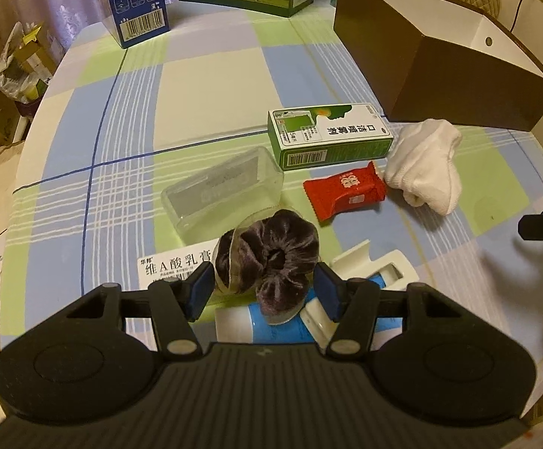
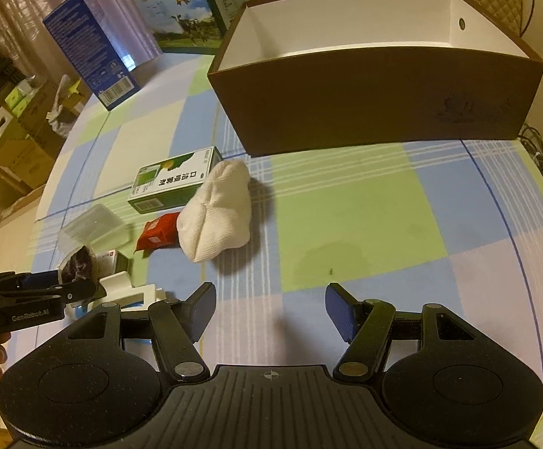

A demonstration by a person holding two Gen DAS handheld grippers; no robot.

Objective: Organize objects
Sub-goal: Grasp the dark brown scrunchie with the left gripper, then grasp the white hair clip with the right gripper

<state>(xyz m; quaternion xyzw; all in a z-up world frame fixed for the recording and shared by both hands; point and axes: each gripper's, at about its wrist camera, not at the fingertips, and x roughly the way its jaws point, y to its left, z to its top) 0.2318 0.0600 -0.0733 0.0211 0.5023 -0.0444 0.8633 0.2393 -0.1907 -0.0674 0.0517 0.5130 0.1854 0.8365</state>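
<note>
While the left gripper (image 1: 266,284) stands with its jaws part open around the dark velvet scrunchie (image 1: 271,258), its blue pads (image 1: 202,288) flanking the fabric without clearly pressing it, the step in hand looks like the pickup of that scrunchie. It lies on top of a blue and white tube (image 1: 267,323), with a white medicine carton (image 1: 176,263) at its nine o'clock.

The next move probably calls for closing on the soft fabric, lifting it clear of the tube, and carrying it toward one o'clock, to the open brown box (image 1: 470,86).

Outward from the jaws lie a clear plastic case (image 1: 223,191) at eleven o'clock, a red snack packet (image 1: 346,191) at one o'clock, a green carton (image 1: 327,136) beyond them, and a white rolled sock (image 1: 425,164) near the box.

The right gripper (image 2: 270,310) hangs wide open over bare checked tablecloth (image 2: 346,217), holding nothing. Its camera alone shows the box's white interior (image 2: 346,30), where nothing can be seen, and the left gripper from the side at nine o'clock. Only the left camera shows the tube under the scrunchie.
</note>
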